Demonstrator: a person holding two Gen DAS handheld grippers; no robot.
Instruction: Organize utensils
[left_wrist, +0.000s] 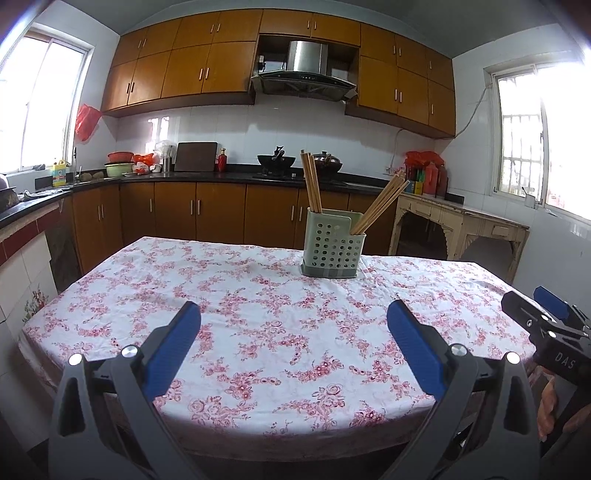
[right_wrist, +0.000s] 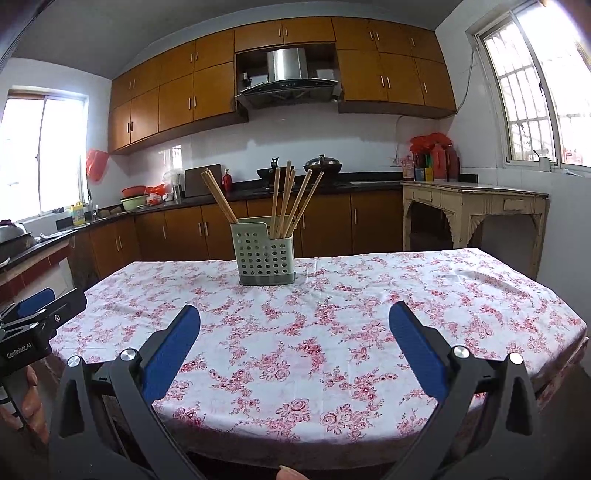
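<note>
A pale green perforated utensil holder stands on the far middle of the table with the floral cloth. Wooden chopsticks stand in its left compartment and more chopsticks lean in the right one. The holder and chopsticks also show in the right wrist view. My left gripper is open and empty over the near table edge. My right gripper is open and empty, also near the front edge, beside the left one. Each shows at the other view's side: the right gripper, the left gripper.
Wooden kitchen cabinets and a black counter with pots, bowls and bottles run behind the table. A worn cream side table stands at the back right. The floral cloth covers the table.
</note>
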